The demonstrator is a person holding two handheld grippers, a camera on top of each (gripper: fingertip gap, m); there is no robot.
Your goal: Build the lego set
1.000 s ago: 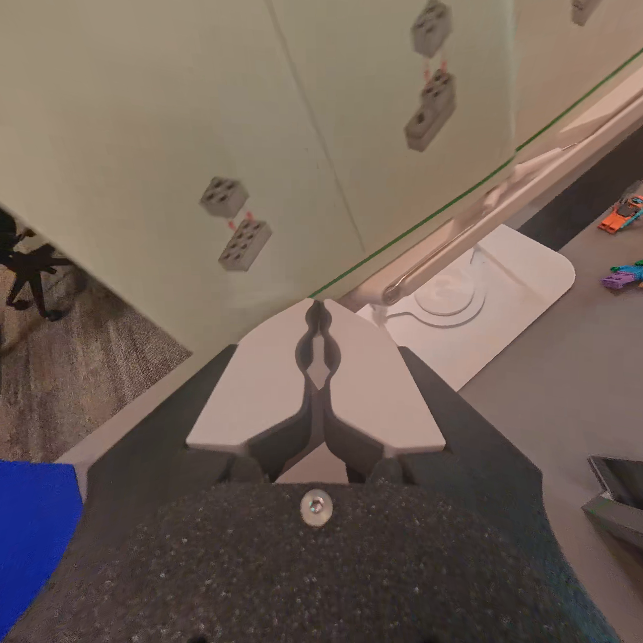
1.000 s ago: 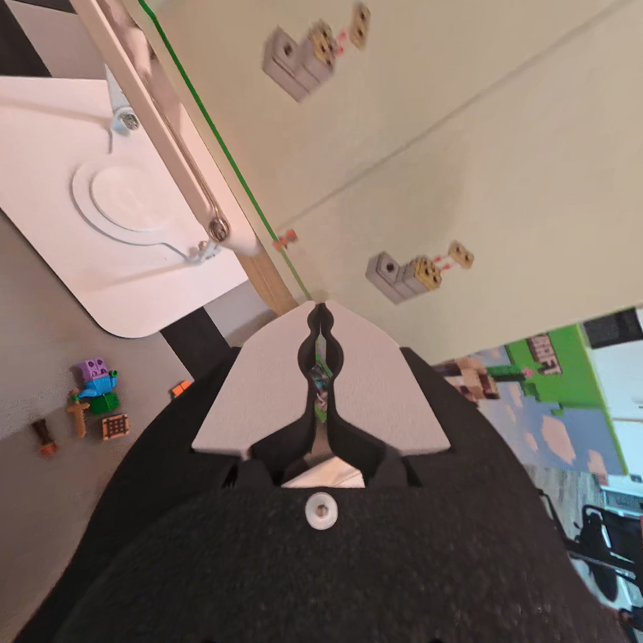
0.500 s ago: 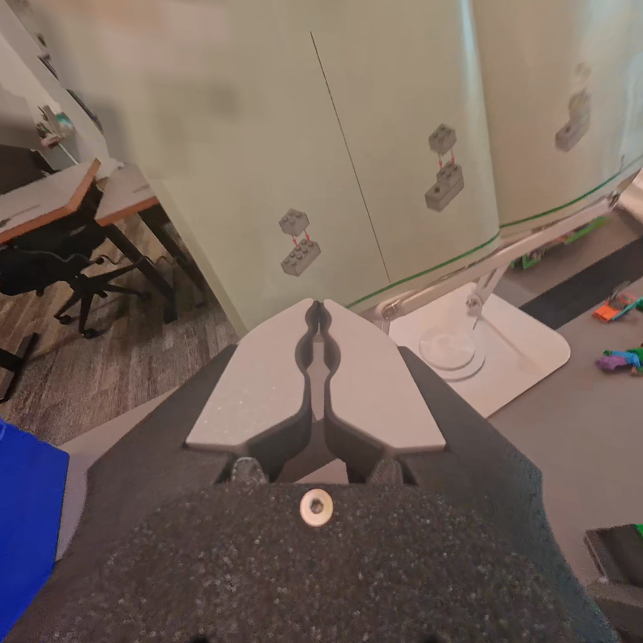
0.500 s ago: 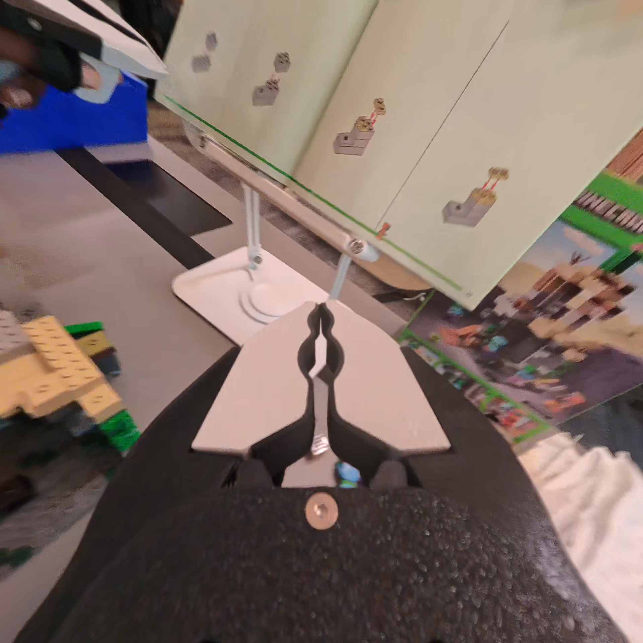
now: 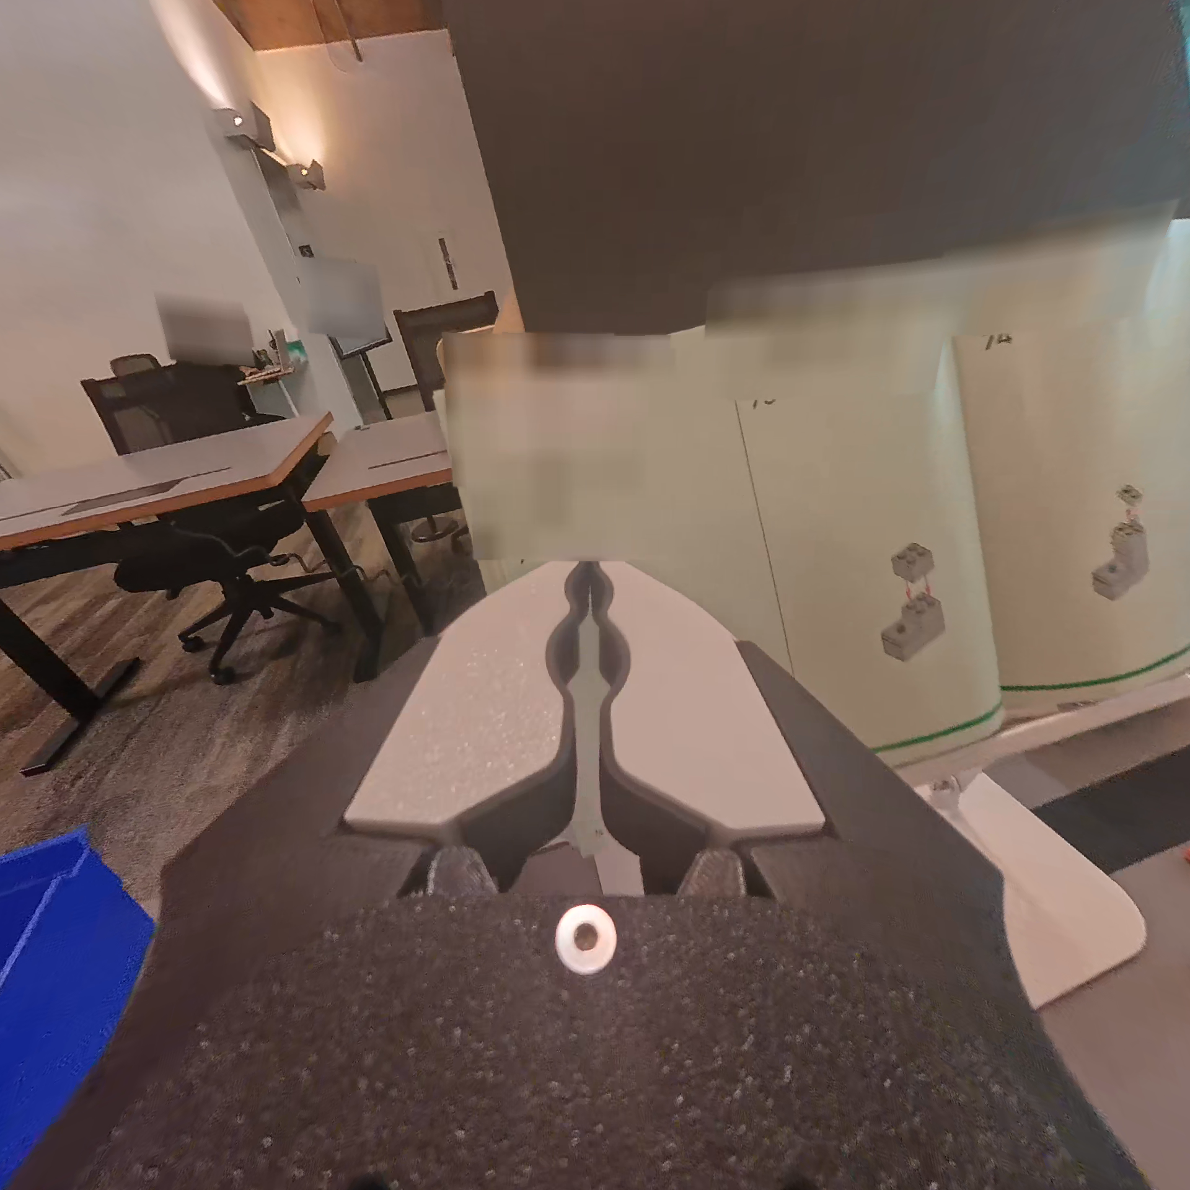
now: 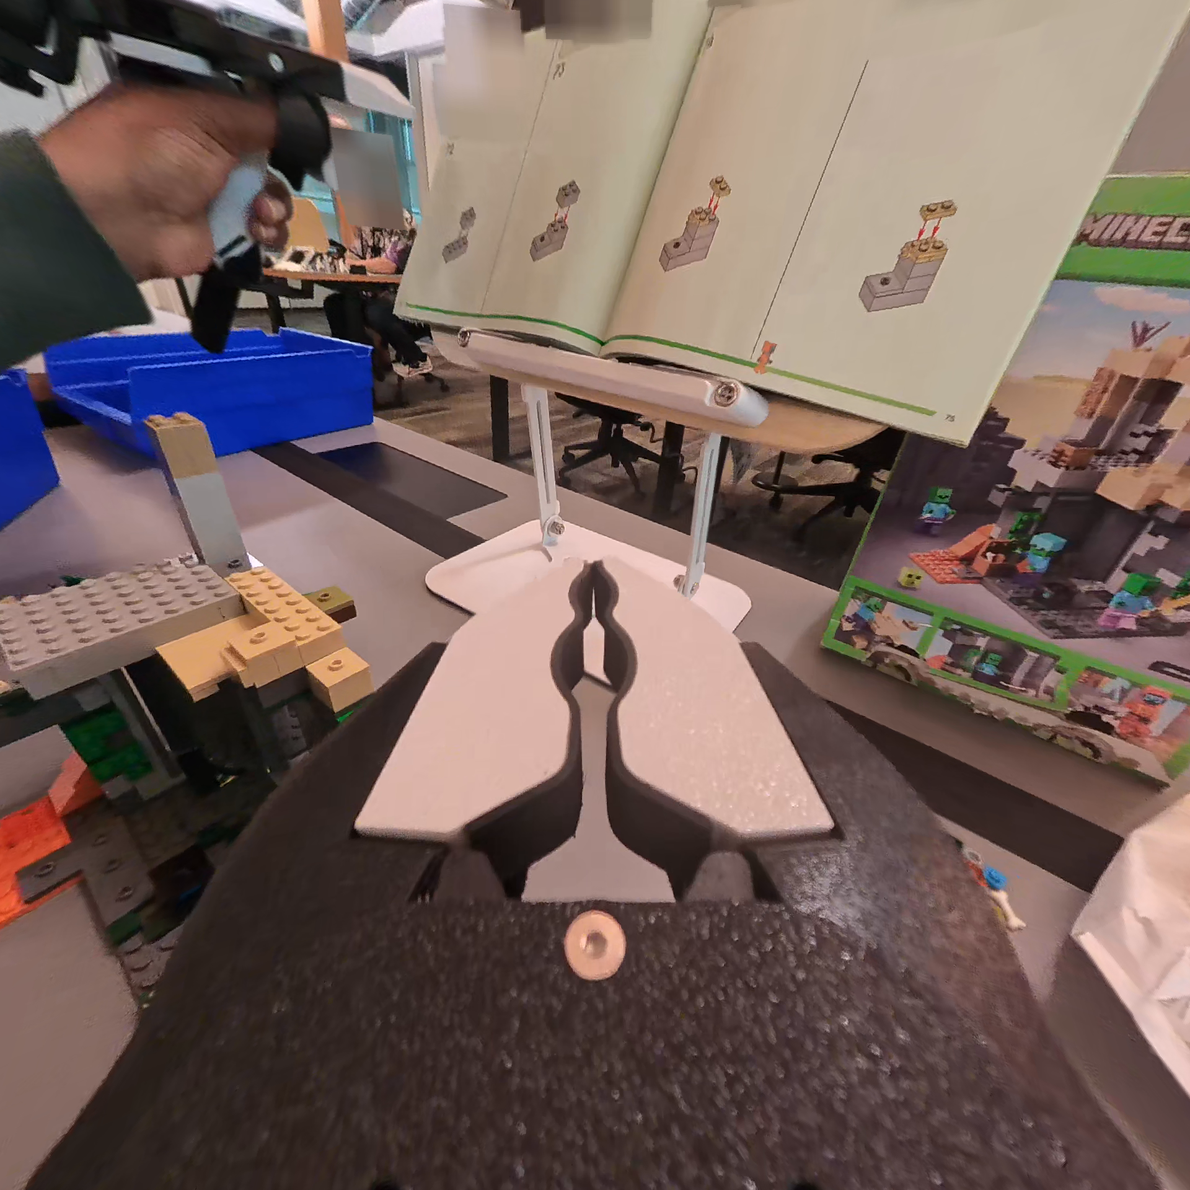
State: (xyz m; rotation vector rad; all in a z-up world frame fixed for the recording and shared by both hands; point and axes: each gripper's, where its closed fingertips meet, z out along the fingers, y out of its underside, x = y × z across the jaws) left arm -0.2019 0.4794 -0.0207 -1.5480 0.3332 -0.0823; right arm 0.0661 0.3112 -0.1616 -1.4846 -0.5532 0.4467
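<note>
My left gripper (image 5: pixel 588 570) is shut with nothing between its pads, held in the air in front of the left page of an open instruction booklet (image 5: pixel 850 515). My right gripper (image 6: pixel 594 566) is shut with nothing in it, held above the grey table (image 6: pixel 360 534), facing the white base of the book stand (image 6: pixel 489 573). The booklet (image 6: pixel 740 212) rests on that stand. The other gripper (image 6: pixel 251 71), held by a hand, shows at the upper left of the right wrist view. A tan, grey and green brick build (image 6: pixel 161 637) stands to the left of my right gripper.
A green toy box (image 6: pixel 1043 566) stands at the right. Blue bins (image 6: pixel 212 380) sit at the back left; one shows in the left wrist view (image 5: pixel 58 953). A white bag (image 6: pixel 1146 927) lies at the lower right. Desks and an office chair (image 5: pixel 212 554) stand beyond the table. My hands' fingertips stand some 35 cm from each other.
Both grippers have pulled back and tilted up from close to the booklet; the room and the whole stand have come into view. Both stayed shut with nothing in them.
</note>
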